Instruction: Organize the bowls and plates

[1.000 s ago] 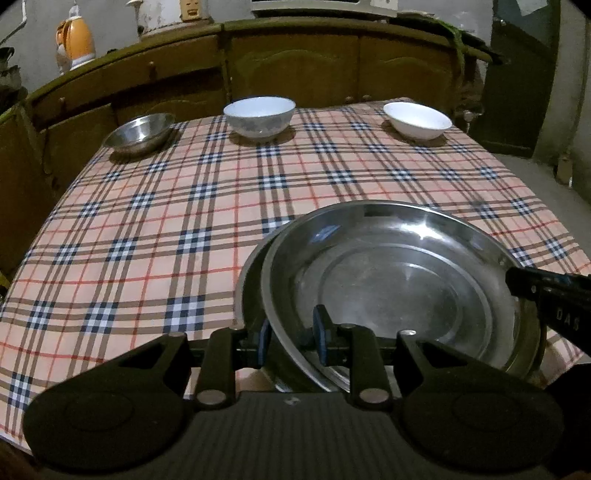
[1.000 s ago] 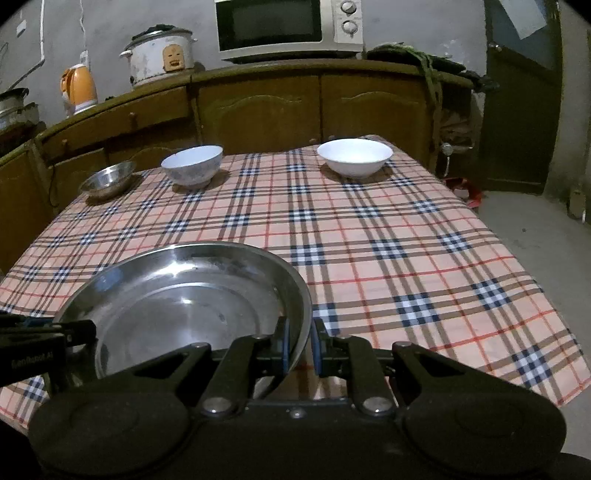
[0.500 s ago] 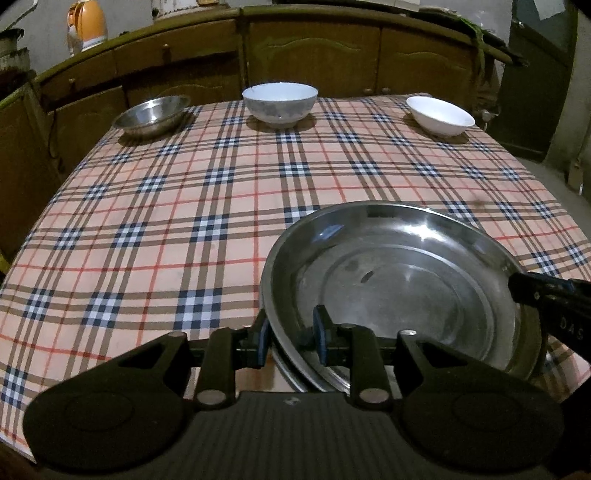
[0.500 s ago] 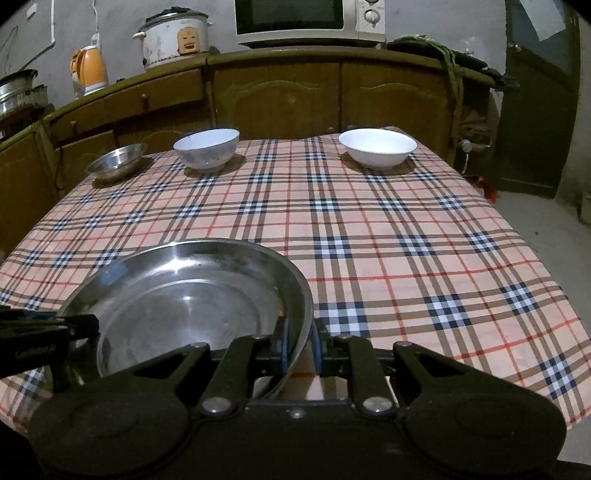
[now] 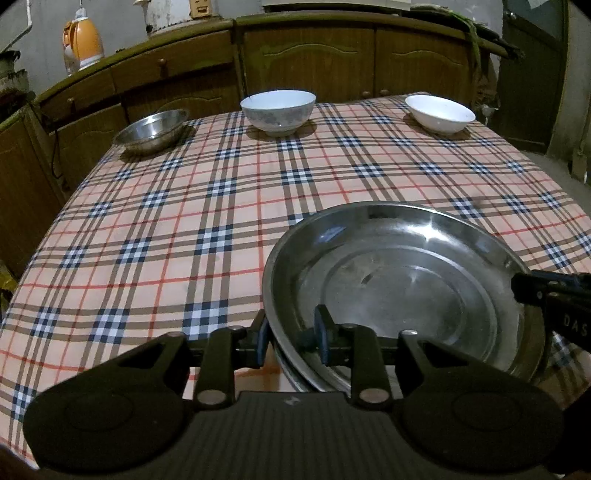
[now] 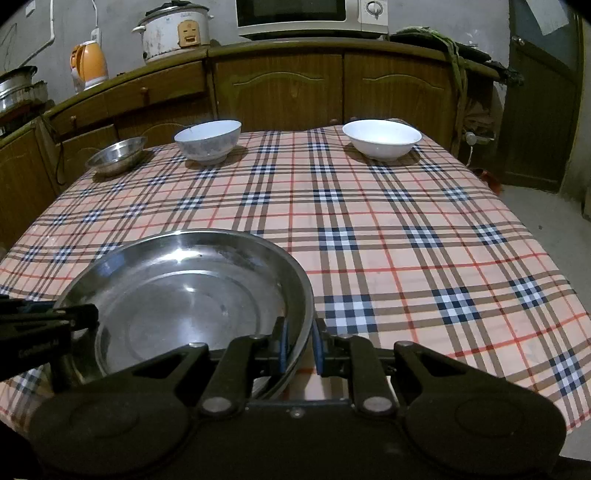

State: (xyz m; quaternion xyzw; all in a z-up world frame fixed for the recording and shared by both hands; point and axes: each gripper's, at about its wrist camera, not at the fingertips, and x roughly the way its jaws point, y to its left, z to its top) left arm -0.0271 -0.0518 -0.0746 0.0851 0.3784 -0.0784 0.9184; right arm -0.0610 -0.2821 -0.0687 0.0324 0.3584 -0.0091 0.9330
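Gripping, left side: the left gripper (image 5: 290, 334) has its blue pads clamped on the near-left rim of the steel plate (image 5: 399, 291).
Plate position: it lies at the near edge of the checked tablecloth (image 5: 207, 206), on top of a second plate (image 5: 295, 380) whose rim peeks out underneath.
Right side: the right gripper (image 6: 299, 343) pinches the plate's near-right rim, fingers drawn close on the thin metal.
Far row, left: a small steel bowl (image 5: 151, 129) sits near the far-left corner.
Far row, middle: a patterned white bowl (image 5: 279, 112) stands upright.
Far row, right: a plain white bowl (image 5: 439, 113) sits well apart from the others.
Backdrop: wooden cabinets (image 6: 332, 85) carry a rice cooker (image 6: 173, 31) and a microwave (image 6: 312, 16).
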